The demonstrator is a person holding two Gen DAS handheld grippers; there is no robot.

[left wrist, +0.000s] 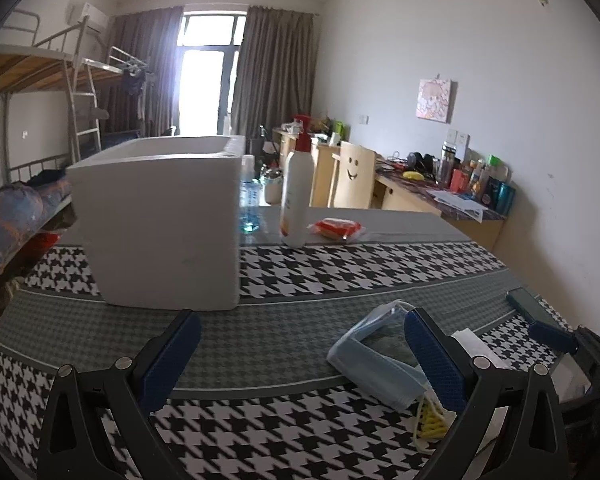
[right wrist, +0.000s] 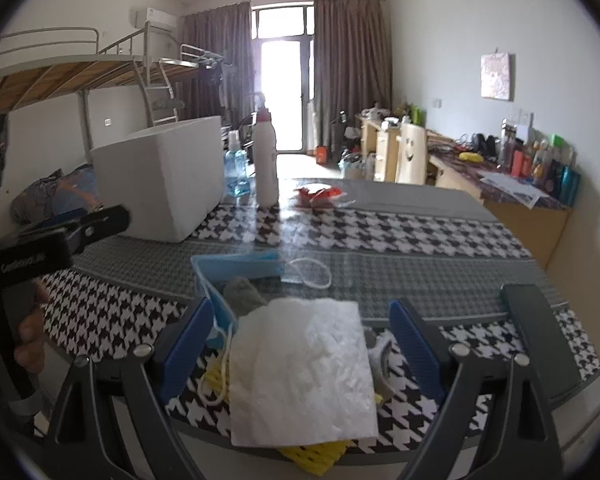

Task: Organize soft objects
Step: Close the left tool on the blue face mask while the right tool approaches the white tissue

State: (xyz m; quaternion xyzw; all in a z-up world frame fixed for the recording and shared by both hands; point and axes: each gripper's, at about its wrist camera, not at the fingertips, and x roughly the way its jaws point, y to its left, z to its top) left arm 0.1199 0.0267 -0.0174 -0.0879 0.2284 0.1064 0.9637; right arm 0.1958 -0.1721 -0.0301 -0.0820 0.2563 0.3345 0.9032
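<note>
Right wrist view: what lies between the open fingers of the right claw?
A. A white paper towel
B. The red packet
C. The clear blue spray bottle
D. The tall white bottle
A: the white paper towel lies between the fingers of the right claw, on top of the pile at the table edge; the bottles and the packet stand farther back.

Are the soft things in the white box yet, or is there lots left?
Nothing looks put away yet, though the white foam box's inside is hidden. Both the left gripper and right gripper are open and empty. The white tissue, blue face mask, grey cloth and yellow foam net all lie on the table.
</note>
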